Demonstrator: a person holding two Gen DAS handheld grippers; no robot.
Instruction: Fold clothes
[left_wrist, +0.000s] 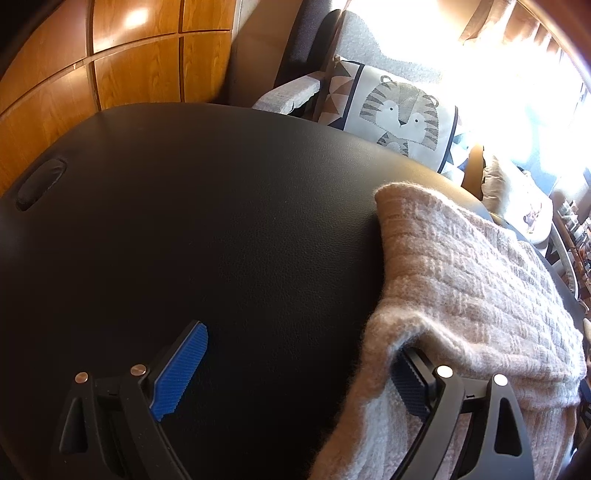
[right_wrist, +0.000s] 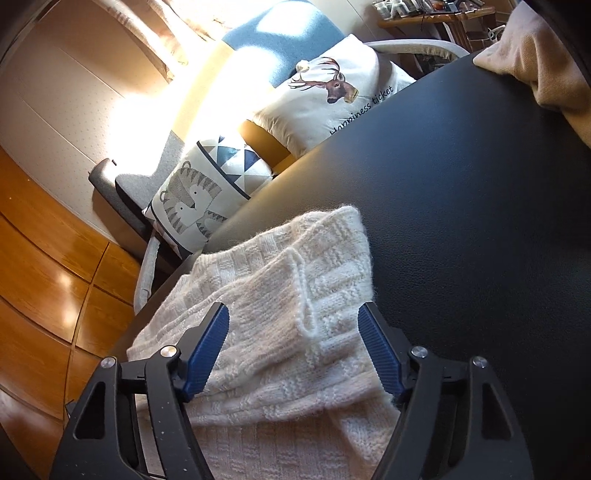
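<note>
A cream knitted sweater (left_wrist: 461, 280) lies on the black leather table (left_wrist: 207, 221) at the right of the left wrist view. My left gripper (left_wrist: 299, 354) is open; its right finger is tucked under the sweater's near edge, its left finger (left_wrist: 181, 369) rests over bare table. In the right wrist view the sweater (right_wrist: 295, 295) lies folded over itself, a sleeve on top. My right gripper (right_wrist: 293, 343) is open and straddles the sleeve's cuff just above it.
The table (right_wrist: 480, 206) runs to a far edge. Behind it stand a tiger cushion (left_wrist: 399, 110) and a deer cushion (right_wrist: 332, 96) on a chair. Another beige garment (right_wrist: 546, 66) lies at the table's far right corner. Wooden cabinets (left_wrist: 110, 74) at left.
</note>
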